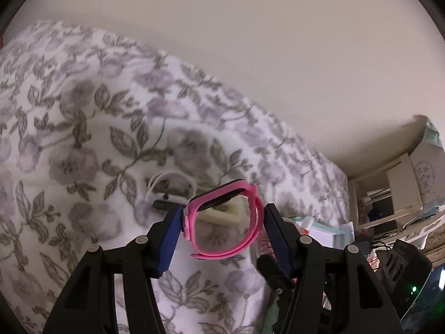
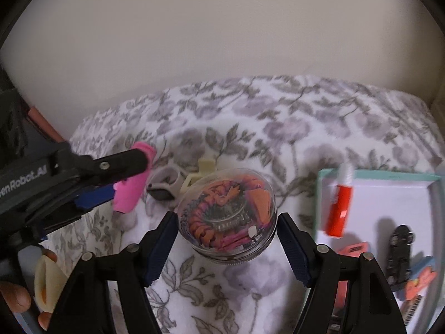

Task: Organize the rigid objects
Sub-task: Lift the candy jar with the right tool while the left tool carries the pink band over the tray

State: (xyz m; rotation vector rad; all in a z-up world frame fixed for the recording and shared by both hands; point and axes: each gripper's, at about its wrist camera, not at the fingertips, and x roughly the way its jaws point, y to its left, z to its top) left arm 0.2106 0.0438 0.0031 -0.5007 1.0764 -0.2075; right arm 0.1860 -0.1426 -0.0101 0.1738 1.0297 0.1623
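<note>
**Pink watch and clear tin lifted over a floral blanket**

Left tongs (image 1: 224, 224): clamped on a pink watch (image 1: 222, 220). Soft pink strap looped shut into a ring, dark flat face at the top of the loop, pink buckle against the left blue pad. Both pads pressed on the outer sides of the strap, watch held upright between them, clear of the blanket (image 1: 83, 144). Same watch from the right wrist view, at far left: a pink band sticking out past the black finger.

Right tongs (image 2: 226, 228): closed on a round clear tin (image 2: 226, 217). Transparent lid, tilted toward the camera, silver rim at the base. Inside: orange and pink coiled bands, packed around something silver and toothed; too blurred to name. Blue pads touching the tin's left and right sides, tin squarely between the fingertips.

Behind both, lying on the white blanket printed with grey-purple flowers and green leaves: a grey watch (image 2: 164, 183) and a cream clip (image 2: 198, 172), just beside each other, between the two tongs.

To the right of the tin: a teal-rimmed box (image 2: 389, 176) with a white floor. Inside: a red tube (image 2: 338, 211) with a white cap, leaning on the left wall; a black clip (image 2: 400, 253); a pink block (image 2: 353, 249).

Bottom left of the right wrist view: a hand (image 2: 16, 297) around the left tongs' handle.
</note>
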